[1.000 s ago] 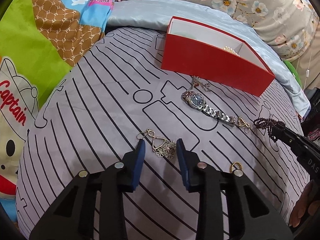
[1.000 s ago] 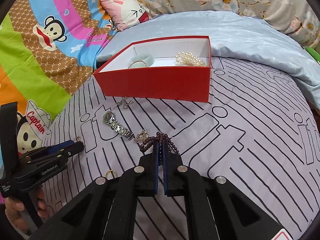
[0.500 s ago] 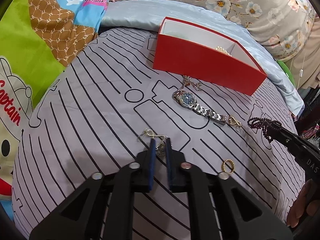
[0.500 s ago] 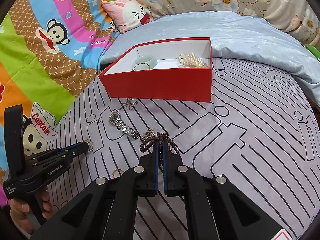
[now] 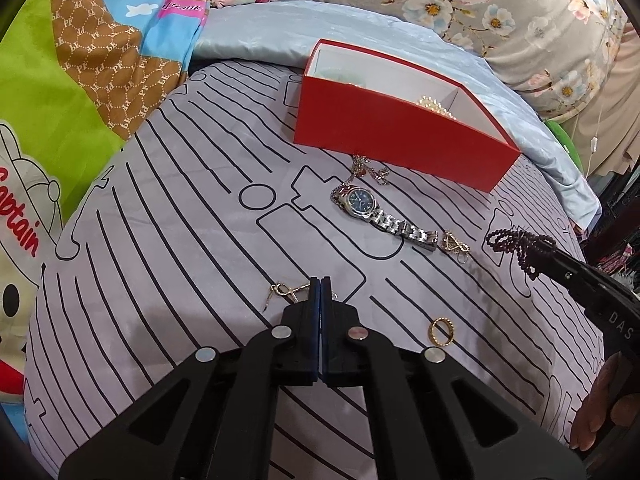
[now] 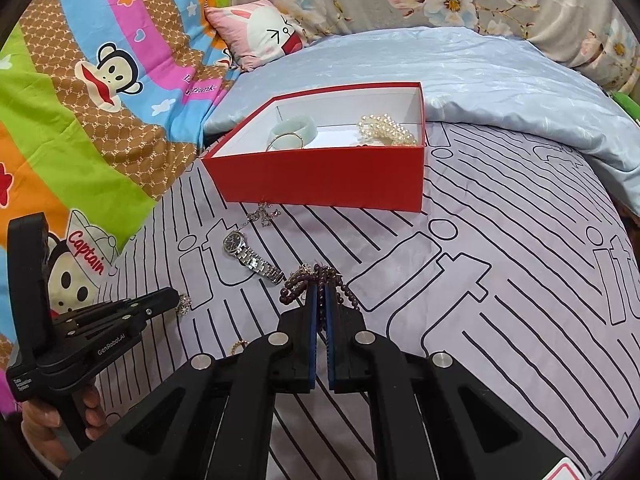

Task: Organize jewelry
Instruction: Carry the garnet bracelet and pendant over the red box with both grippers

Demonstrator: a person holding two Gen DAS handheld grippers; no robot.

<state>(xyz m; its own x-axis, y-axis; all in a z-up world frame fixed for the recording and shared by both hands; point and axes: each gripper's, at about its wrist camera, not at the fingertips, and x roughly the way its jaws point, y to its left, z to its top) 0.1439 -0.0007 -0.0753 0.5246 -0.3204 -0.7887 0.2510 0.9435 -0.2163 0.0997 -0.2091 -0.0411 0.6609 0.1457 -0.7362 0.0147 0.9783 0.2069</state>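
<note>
Red box (image 6: pixel 320 180) sits at the bedspread's (image 6: pixel 500 280) far edge; right of it lies open cloth. Left gripper (image 5: pixel 321 286) clamps one earring (image 5: pixel 282 291), right gripper (image 6: pixel 319 292) one beaded bracelet (image 6: pixel 294 286). One watch (image 5: pixel 360 202), one ring (image 5: pixel 441 331) lie loose.

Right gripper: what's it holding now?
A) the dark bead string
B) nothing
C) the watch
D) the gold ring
A: the right gripper is shut on the dark bead string, whose loops hang at both sides of the tips; the watch lies on the bedspread.
</note>
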